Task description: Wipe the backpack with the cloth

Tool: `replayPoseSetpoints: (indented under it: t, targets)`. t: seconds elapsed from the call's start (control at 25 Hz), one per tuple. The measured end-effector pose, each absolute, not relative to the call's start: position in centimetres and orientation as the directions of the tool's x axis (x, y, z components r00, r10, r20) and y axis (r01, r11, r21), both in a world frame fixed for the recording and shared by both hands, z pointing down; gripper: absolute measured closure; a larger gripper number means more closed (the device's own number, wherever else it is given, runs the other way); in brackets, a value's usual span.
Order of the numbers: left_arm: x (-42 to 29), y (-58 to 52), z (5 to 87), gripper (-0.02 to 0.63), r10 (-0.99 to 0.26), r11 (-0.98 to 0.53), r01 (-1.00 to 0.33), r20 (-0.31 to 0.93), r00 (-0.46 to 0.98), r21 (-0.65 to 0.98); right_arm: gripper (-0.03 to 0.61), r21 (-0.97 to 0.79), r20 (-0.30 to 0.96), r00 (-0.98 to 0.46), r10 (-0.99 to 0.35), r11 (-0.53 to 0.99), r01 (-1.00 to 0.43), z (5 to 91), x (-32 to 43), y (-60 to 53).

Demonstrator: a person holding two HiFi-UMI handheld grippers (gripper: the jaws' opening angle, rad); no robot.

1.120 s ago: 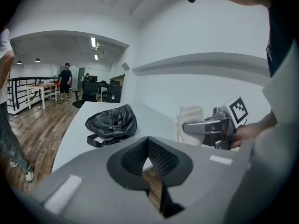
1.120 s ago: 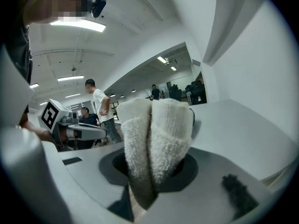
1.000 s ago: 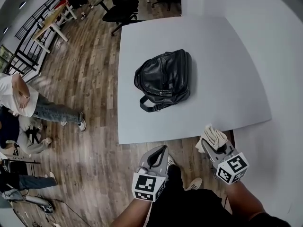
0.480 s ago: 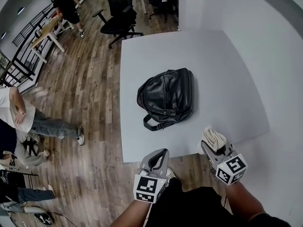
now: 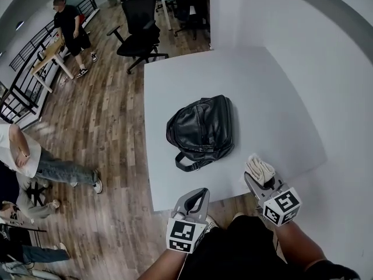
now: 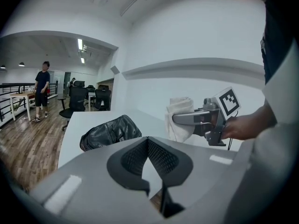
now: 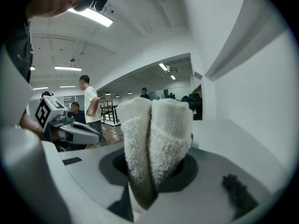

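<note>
The left claw (image 5: pixel 200 193) is held at the near edge of the worktop (image 5: pixel 274 104), its jaws pressed together with nothing between them. The black backpack (image 5: pixel 201 128) is laid flat near the middle of the worktop, well apart from both claws. A folded white cloth (image 5: pixel 260 168) is pinched in the right claw (image 5: pixel 255 178), which is held at the same near edge, further right.
</note>
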State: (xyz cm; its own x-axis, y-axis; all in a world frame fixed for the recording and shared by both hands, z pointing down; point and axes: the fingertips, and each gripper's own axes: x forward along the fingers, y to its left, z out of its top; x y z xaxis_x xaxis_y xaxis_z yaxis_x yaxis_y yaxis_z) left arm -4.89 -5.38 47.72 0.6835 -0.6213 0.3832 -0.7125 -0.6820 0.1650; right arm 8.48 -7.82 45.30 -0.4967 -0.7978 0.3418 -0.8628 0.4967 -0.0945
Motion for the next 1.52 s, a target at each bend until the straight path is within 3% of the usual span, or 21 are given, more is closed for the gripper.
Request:
replayPoseSetpoints:
  t: [0.68,1.52]
  targets:
    - [-3.3,-7.2,46.8,0.607,-0.620,-0.677,-0.718,0.402,0.674,0.161,0.479,-0.011,0.323,-0.490,-0.810,0.515,-0.857,43.7,11.4,-11.5]
    - [2.3,-13.6,48.0,0.607,-0.655,-0.650,-0.759,0.485,0.579,0.029,0.479,0.017,0.313,-0.538,-0.783,0.571,-0.821,47.1,17.7,-21.6]
